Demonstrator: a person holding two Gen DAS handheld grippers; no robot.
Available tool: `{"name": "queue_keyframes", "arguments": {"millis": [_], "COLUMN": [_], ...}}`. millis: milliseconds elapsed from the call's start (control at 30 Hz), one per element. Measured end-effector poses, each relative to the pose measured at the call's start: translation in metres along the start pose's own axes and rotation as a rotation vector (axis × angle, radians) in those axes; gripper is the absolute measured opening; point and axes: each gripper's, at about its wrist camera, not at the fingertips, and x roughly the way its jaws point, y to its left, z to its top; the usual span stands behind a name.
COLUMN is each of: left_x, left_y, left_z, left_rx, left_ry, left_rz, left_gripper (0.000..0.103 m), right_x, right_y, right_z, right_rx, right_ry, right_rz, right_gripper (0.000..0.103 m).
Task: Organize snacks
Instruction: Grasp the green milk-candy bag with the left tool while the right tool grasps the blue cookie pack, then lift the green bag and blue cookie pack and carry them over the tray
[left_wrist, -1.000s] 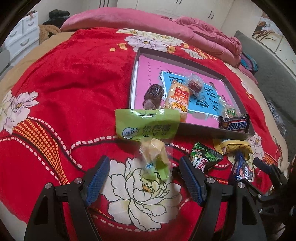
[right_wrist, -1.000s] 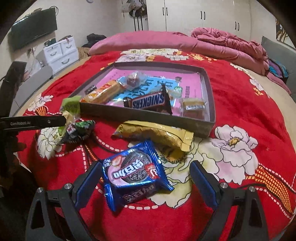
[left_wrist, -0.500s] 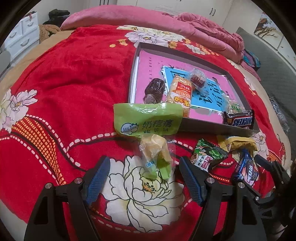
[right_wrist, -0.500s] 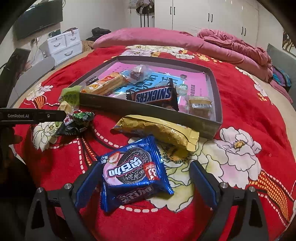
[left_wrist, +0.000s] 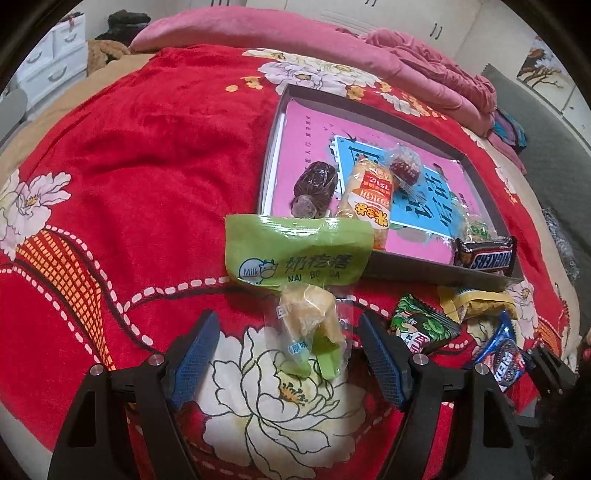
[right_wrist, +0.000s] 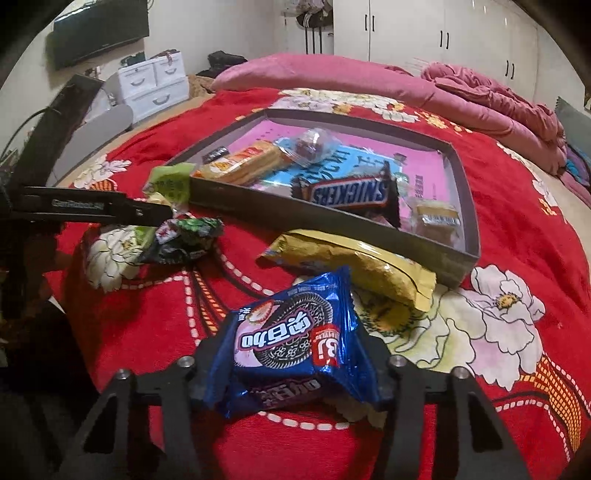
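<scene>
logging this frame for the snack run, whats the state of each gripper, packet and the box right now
left gripper: open, fingers either side of the clear-wrapped yellow candy, not touching
right gripper: shut on the blue cookie packet
grey shallow cardboard box: open-topped, several snacks inside
brown Snickers bar: leaning on the box's near wall
gold foil packet: outside, against the box
green milk-candy bag: outside, against the box

We count one grey tray (left_wrist: 413, 264) holding six snacks, one of them a Snickers bar (right_wrist: 351, 192). Five more lie outside on the blanket, among them one Oreo packet (right_wrist: 291, 343).
</scene>
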Motion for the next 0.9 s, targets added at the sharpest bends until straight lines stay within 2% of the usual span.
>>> {"name": "queue_keyframes", "arguments": {"millis": [200, 267, 400, 600, 900], "left_x": [0.005, 0.007, 0.010, 0.012, 0.005], "left_y": [0.000, -0.002, -0.008, -0.014, -0.016], "left_z": [0.002, 0.002, 0.002, 0.003, 0.003], "left_rx": [0.009, 0.022, 0.059, 0.092, 0.081], "left_ry": [-0.002, -0.001, 0.002, -0.002, -0.005], "left_rz": [0.004, 0.015, 0.041, 0.059, -0.009], "left_gripper": [0.078, 0.075, 0.058, 0.052, 0.036], "right_x": [-0.007, -0.011, -0.017, -0.027, -0.032], "right_y": [0.000, -0.002, -0.004, -0.005, -0.013], "right_z": [0.006, 0.007, 0.010, 0.013, 0.013], "right_rx": [0.021, 0.032, 0.044, 0.053, 0.075], "right_ry": [-0.034, -0.050, -0.073, -0.115, -0.128], "right_rz": [0.026, 0.035, 0.040, 0.039, 0.029], "right_gripper": [0.053, 0.053, 0.053, 0.053, 0.053]}}
